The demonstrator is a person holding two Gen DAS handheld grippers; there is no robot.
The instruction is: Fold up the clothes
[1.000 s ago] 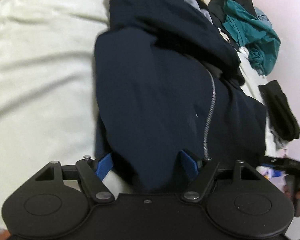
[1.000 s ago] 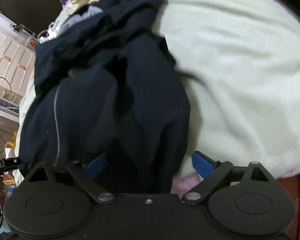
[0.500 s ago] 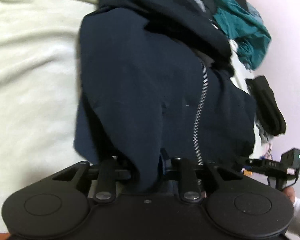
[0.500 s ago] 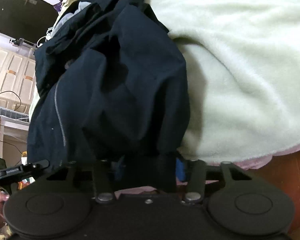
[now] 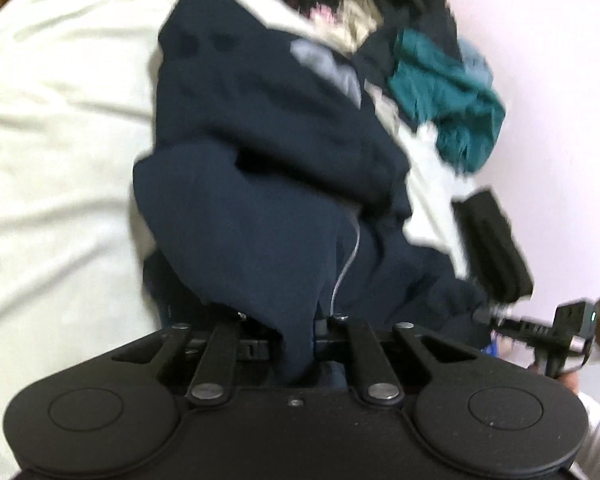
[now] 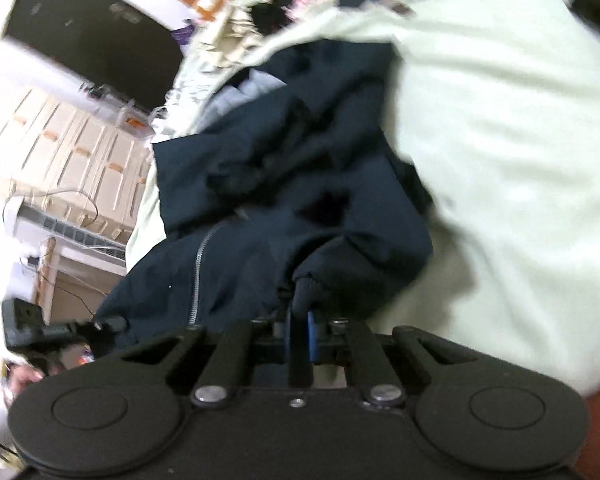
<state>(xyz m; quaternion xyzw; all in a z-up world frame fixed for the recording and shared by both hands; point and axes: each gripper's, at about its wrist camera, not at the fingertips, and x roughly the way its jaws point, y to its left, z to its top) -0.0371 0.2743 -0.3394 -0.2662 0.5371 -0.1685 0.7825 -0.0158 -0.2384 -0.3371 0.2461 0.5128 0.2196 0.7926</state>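
Observation:
A navy zip-up jacket [image 5: 260, 200] lies rumpled on a cream blanket [image 5: 60, 120], its silver zipper [image 5: 344, 268] running down toward me. My left gripper [image 5: 296, 328] has its jaws closing on the jacket's near hem, with a fold of navy cloth pinched between them. In the right wrist view the same jacket [image 6: 300, 180] hangs up from the bed. My right gripper [image 6: 300, 320] is also closing, and a bunched edge of the fabric is clamped between its blue pads. Both views are blurred by motion.
A heap of other clothes sits behind the jacket, with a teal garment [image 5: 444, 96] and a black folded piece [image 5: 492, 240]. A pink wall [image 5: 560, 80] is at the right. A dark screen [image 6: 92, 40] and pale drawers [image 6: 72, 160] stand beyond the bed.
Both grippers went from wide open around the jacket's hem to clamped on it. Both then rose, lifting the near edge of the jacket off the blanket.

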